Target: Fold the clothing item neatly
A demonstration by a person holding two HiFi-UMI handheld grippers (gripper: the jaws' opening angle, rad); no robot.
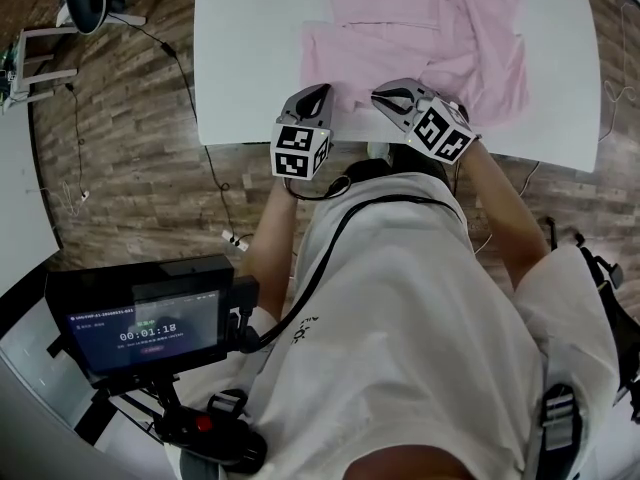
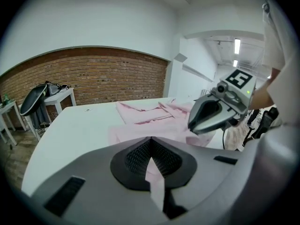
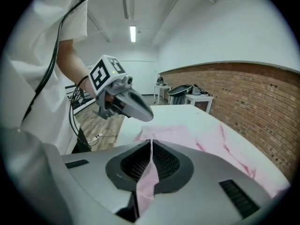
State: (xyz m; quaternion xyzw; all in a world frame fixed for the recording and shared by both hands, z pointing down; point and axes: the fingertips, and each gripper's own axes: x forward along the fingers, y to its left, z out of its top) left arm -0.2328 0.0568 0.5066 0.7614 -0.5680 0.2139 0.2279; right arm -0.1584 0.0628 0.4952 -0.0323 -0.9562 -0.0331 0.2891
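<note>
Clamping a strip of the pink garment (image 2: 157,184) between its black ribbed pads, the left claw (image 2: 150,144) is clenched on the cloth just over the near edge of the desk (image 1: 250,58). The right claw (image 3: 151,146) is clenched in the same way, and a pink fold of the same garment runs down through its closed jaws. In the head view the two claws sit side by side and close together at the desk's near edge, with their tips aimed toward the desk's far side.

The rest of the garment lies spread and creased on the white desk. It sits mostly on the desk's right half as the person sees it and reaches toward the desk's far edge. A brick wall (image 2: 93,78) stands beyond the desk's far side. Wooden floor (image 1: 130,168) shows around the desk. On the near side of the desk, to the person's left, a screen on a stand (image 1: 140,328) shows a running timer.
</note>
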